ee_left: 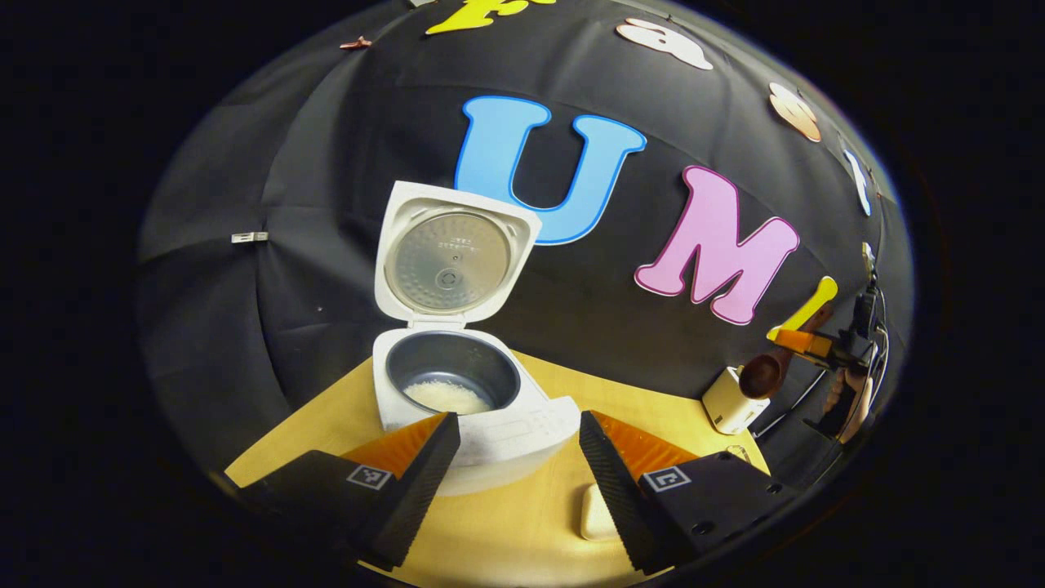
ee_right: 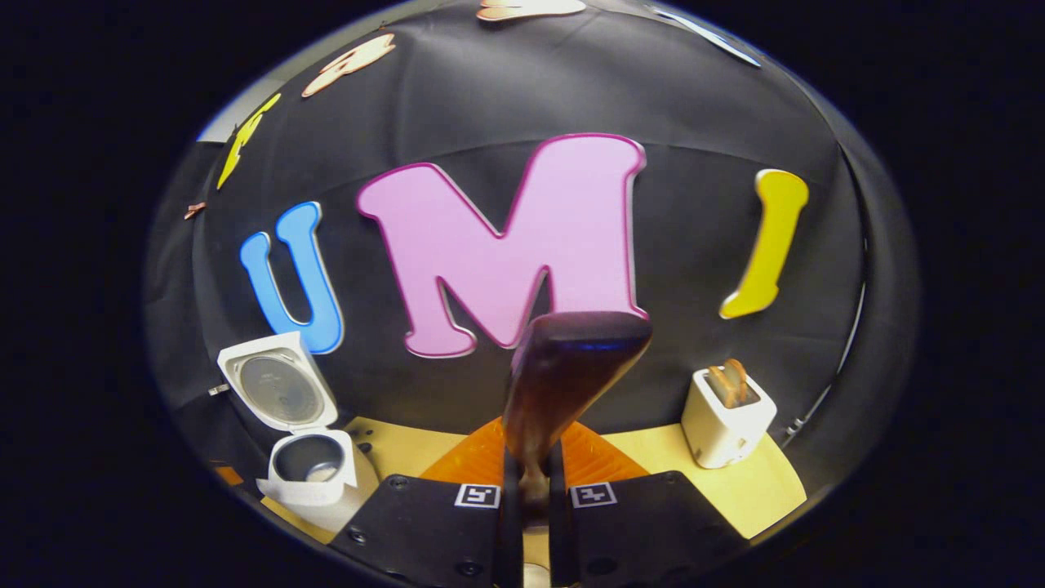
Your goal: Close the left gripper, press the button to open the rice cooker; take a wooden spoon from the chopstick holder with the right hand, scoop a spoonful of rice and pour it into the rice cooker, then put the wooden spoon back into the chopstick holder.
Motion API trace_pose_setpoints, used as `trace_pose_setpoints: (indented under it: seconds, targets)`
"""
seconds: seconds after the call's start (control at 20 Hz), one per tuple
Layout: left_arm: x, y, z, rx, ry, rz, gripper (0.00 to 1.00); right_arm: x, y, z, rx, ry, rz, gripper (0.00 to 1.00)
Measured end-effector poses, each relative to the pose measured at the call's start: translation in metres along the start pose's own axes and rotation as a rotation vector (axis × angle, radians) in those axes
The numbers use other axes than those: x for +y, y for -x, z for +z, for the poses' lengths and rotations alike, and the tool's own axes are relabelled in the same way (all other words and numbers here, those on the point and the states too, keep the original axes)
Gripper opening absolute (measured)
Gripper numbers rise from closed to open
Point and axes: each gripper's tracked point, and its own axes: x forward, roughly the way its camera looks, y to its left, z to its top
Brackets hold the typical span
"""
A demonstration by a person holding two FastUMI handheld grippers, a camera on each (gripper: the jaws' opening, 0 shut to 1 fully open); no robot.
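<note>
1. The right gripper [ee_right: 535,523] is clamped on the handle of a wooden spoon [ee_right: 563,384], both fingers pressing it. The spoon stands nearly upright in front of the gripper, bowl end up.
2. In the left gripper view, the same spoon [ee_left: 767,371] is held in the air beside and above a white chopstick holder [ee_left: 731,402], with a hand behind the gripper. The bowl of the spoon looks empty.
3. In the right gripper view, the chopstick holder [ee_right: 727,416] stands on the table to the right, with other wooden utensils poking out of it.
4. The left gripper [ee_left: 518,482] hangs low over the wooden table [ee_left: 506,539], its fingers spread wide and holding nothing, aimed at the rice cooker [ee_left: 473,408].
5. The rice cooker lid [ee_left: 449,257] stands open, and white rice lies in the bottom of the pot.
6. Judging from this, the button press and the scooping are done. What seems left is setting the spoon back into the holder, though I cannot rule out that the spoon has only just been taken out.
</note>
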Motion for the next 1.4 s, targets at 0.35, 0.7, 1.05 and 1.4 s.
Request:
trace_pose_setpoints:
  seconds: [0.35,0.7,1.05,1.4]
  targets:
    - [-0.032,0.005,-0.013,0.028,-0.013,0.023,0.95,-0.089,0.009,-0.059,0.095,-0.043,-0.088,0.17]
    - [-0.047,0.015,-0.031,0.068,-0.012,0.056,0.95,-0.147,0.019,-0.127,0.196,-0.098,-0.170,0.17]
    - [-0.045,0.008,-0.028,0.072,-0.007,0.081,0.95,-0.157,0.010,-0.188,0.271,-0.144,-0.188,0.17]
    - [-0.043,0.005,-0.025,0.072,-0.031,0.084,0.96,-0.156,-0.004,-0.218,0.321,-0.208,-0.182,0.17]
